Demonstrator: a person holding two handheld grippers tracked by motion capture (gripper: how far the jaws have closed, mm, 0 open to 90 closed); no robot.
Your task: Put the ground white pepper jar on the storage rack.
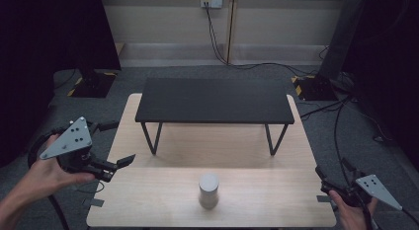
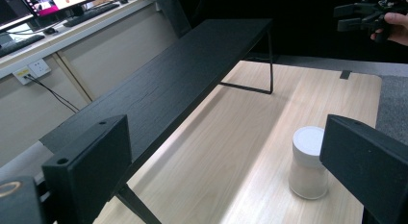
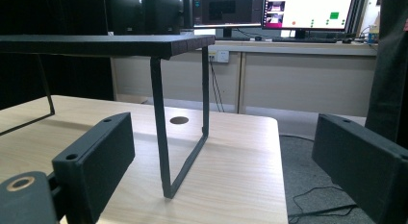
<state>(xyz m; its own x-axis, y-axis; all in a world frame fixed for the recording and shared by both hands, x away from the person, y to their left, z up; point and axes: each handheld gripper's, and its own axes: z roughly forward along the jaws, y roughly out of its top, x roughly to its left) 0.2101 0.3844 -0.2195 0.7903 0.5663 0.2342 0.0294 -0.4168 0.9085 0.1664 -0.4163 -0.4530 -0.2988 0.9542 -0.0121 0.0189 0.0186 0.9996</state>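
High view: white cylinder stands between two parted grippers

A white cylinder (image 1: 209, 189) is seen upright on the wooden table (image 1: 163, 200), near its front edge and in front of the black shelf (image 1: 215, 100). The left gripper (image 1: 121, 167) is held over the table's left edge, jaws spread wide with nothing between them (the cylinder appears past the right-hand jaw in the left gripper view (image 2: 308, 162)). The right gripper (image 1: 334, 173) is held just off the table's right front corner, well apart from the cylinder, its jaws likewise parted and empty.
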